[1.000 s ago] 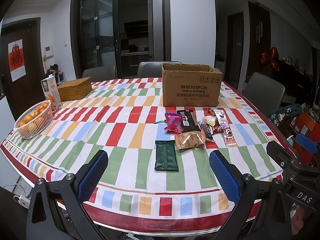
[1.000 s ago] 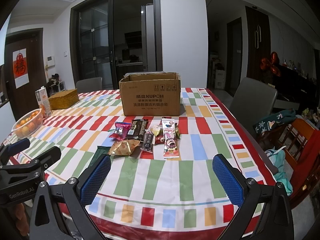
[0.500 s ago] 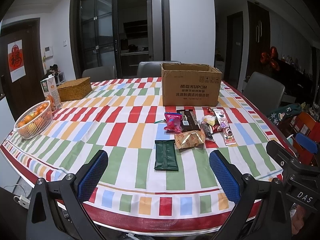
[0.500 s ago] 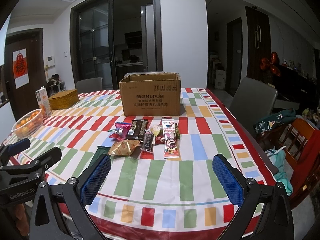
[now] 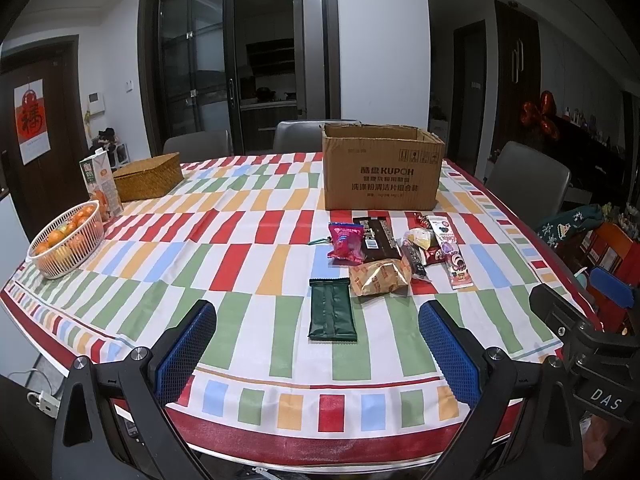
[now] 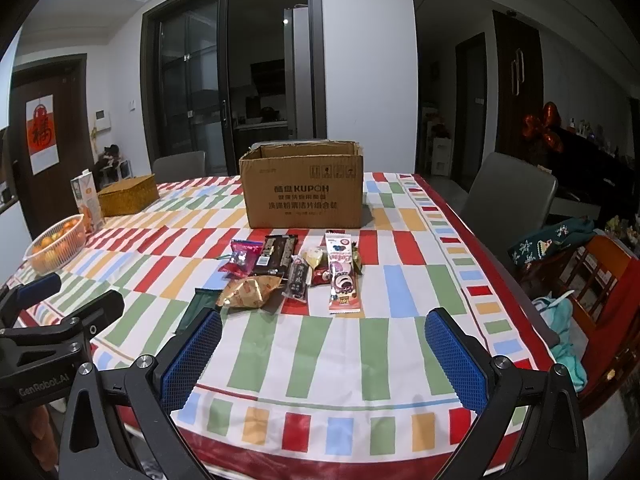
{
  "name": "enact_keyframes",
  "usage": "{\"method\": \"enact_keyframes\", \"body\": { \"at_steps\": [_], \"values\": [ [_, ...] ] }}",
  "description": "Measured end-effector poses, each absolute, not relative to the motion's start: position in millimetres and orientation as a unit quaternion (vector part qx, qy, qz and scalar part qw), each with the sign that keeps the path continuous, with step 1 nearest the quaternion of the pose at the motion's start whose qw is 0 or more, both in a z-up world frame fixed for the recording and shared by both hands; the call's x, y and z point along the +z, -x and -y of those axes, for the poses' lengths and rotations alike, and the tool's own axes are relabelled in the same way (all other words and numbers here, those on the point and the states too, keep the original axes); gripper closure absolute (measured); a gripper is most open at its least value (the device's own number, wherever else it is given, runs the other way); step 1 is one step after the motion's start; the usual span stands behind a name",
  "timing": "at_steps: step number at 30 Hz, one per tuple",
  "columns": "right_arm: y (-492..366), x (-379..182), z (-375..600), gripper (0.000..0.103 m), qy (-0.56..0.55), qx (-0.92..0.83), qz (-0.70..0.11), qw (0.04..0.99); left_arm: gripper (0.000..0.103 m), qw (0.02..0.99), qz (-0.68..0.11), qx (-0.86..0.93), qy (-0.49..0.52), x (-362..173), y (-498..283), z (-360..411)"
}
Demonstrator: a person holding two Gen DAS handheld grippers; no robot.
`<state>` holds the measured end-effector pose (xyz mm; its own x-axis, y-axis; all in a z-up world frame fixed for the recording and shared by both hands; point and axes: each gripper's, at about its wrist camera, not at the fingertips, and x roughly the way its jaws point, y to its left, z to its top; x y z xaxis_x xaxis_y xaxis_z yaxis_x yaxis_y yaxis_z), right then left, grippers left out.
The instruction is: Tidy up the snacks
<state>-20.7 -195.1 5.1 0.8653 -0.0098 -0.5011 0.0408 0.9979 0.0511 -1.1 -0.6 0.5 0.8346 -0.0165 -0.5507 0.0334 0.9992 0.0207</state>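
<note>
Snacks sit in a loose cluster mid-table, just in front of the cardboard box (image 5: 383, 172), none boxed yet by the look of it. Nearest the grippers: dark green flat packet (image 5: 332, 309), lying flat w/ its short edge toward the cameras. Just beside it, maybe touching, a crinkly gold bag (image 5: 379, 277). Behind those: pink pouch (image 5: 345, 241), dark brown bar pack (image 5: 376, 238), a long pink-and-white strip pack (image 6: 341, 272) at the right end, plus a few small wrapped sweets btwn them, too small to tell apart.

Handling, as a guess: all light, film-wrapped, slippery; gold bag looks puffy and crushable, so pinch a sealed end, not the belly. Green packet is thin and flat on the tablecloth (image 5: 248, 312); best taken by its near crimped edge, approx. centred.

Left gripper (image 5: 318, 354) is spread wide, nothing btwn its blue pads, hovering at the table's near edge. Right gripper (image 6: 324, 360) likewise spread and empty, well short of the snacks.

Further out on the left: basket of oranges (image 5: 66, 246), juice carton (image 5: 100, 184), woven box (image 5: 148, 176).
</note>
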Motion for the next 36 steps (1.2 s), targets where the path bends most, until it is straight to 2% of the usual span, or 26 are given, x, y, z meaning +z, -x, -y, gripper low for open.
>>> {"method": "enact_keyframes", "body": {
  "at_steps": [12,21,28,36],
  "values": [
    [-1,-12,187,0.0,-0.024,0.003,-0.275,0.961,0.001,0.952,-0.307,-0.003,-0.011,-18,-17,-6],
    [-43,-24,173,0.001,-0.017,0.035,-0.291,0.956,0.017,0.946,-0.324,-0.008,-0.017,-35,-42,-9],
    [-79,-41,167,0.017,-0.038,0.069,-0.328,0.941,0.028,0.935,-0.352,-0.022,-0.017,-55,-66,-7],
    [-114,-68,163,0.027,-0.07,0.101,-0.378,0.918,0.031,0.922,-0.385,-0.042,-0.023,-81,-93,2]
  ]
}}
